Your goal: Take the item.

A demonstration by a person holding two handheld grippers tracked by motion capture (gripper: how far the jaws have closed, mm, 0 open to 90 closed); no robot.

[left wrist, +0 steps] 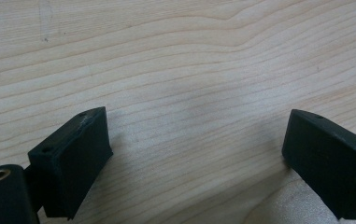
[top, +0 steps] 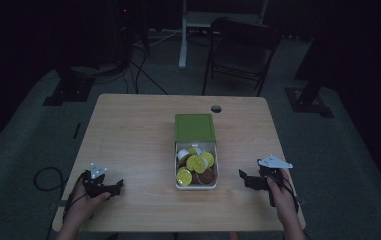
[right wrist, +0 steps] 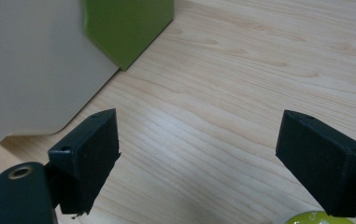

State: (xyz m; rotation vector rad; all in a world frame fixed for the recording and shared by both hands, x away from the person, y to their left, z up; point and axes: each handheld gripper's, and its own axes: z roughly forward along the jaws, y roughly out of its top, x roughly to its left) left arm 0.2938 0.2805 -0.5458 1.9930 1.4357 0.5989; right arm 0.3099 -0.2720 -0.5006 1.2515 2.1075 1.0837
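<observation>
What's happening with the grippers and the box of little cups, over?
Left gripper open, empty, low over the wooden table. Right gripper open, empty, beside the white box with the green lid. Yellow and brown round cups untouched inside. Nothing between.

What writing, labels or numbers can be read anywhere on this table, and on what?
None can be read.
The round yellow and brown lidded cups in the white rectangular box: any print is too small and dim to make out.
The green lid half over that box: plain.
The light wooden table: bare grain, no markings.
</observation>
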